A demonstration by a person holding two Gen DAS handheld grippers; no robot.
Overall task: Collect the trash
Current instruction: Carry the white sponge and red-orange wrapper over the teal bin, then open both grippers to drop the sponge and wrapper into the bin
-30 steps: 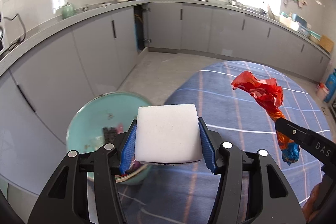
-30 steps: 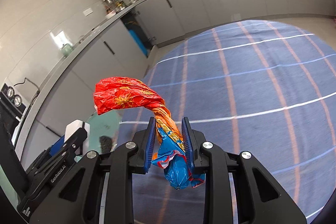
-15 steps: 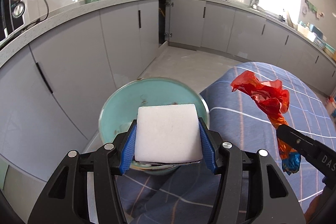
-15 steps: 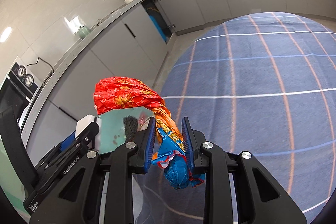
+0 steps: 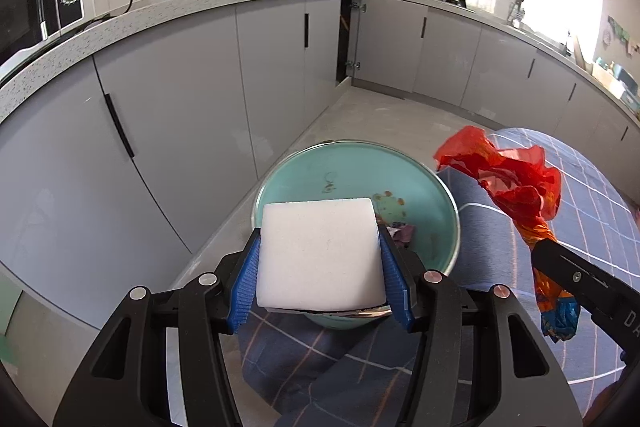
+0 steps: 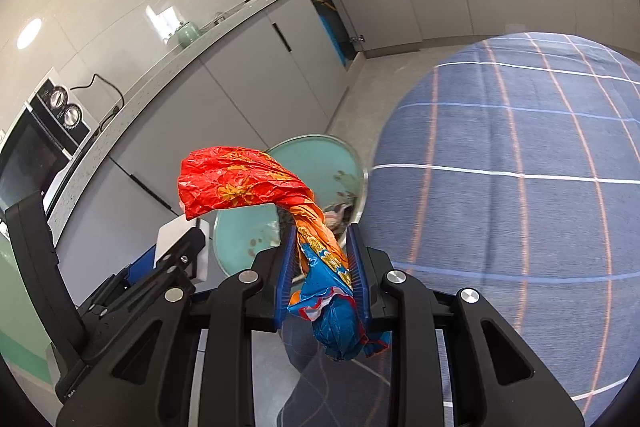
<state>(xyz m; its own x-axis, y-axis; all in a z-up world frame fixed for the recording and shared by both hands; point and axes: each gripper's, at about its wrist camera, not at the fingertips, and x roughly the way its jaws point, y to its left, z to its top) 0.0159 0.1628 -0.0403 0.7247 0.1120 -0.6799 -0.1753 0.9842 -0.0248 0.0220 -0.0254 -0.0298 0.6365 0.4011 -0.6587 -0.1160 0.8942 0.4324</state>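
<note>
Both hands have swung off the blue plaid tablecloth (image 6: 520,155) toward the round teal metal basin (image 5: 420,183), now centred under the left gripper (image 5: 320,259), which clamps a white foam block (image 5: 320,251). Right gripper (image 6: 322,259) at 3 o'clock grips a crumpled red-and-blue plastic wrapper (image 6: 248,183). Drop looks next.

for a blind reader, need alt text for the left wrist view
The left claw grips a white block above a teal bin beside a blue checked cloth. At right, the other claw holds a red wrapper; grey cabinets stand behind.
</note>
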